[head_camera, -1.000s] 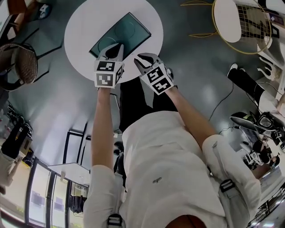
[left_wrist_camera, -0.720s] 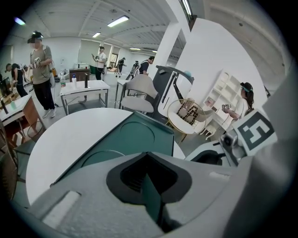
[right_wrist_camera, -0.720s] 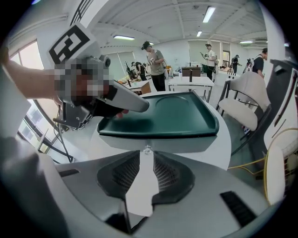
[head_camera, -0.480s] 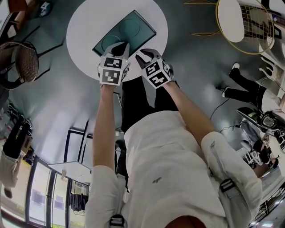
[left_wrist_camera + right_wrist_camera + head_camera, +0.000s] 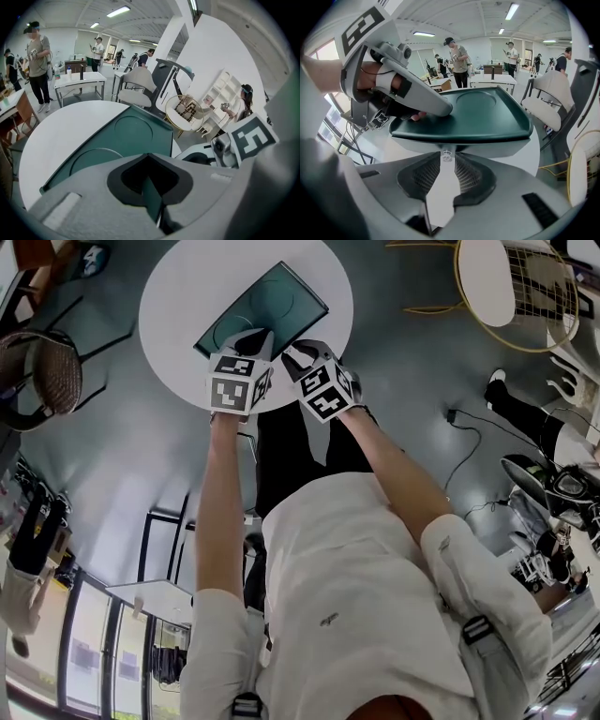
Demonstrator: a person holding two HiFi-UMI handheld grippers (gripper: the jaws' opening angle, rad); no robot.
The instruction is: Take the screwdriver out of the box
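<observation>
A dark green box (image 5: pixel 272 306) with its lid down lies on a round white table (image 5: pixel 178 296). No screwdriver shows in any view. My left gripper (image 5: pixel 255 337) is shut, and its tip rests on the lid near the box's front left corner (image 5: pixel 440 108). My right gripper (image 5: pixel 447 158) sits low at the box's front edge, jaws a narrow gap apart. A small silver catch (image 5: pixel 446 153) under the lid's rim (image 5: pixel 487 135) sits right at its fingertips. In the left gripper view the lid (image 5: pixel 131 136) fills the middle, with the right gripper's marker cube (image 5: pixel 251 138) beside it.
A dark wicker chair (image 5: pixel 42 371) stands left of the table. A gold-wire round table (image 5: pixel 511 287) is at the upper right, and a cable (image 5: pixel 469 427) runs over the grey floor. A pale chair (image 5: pixel 551 98) stands behind the box. Several people stand at far tables.
Both grippers have moved toward the box. The left tip now lies on the lid and the right has sunk to the front edge, its jaws a little wider.
</observation>
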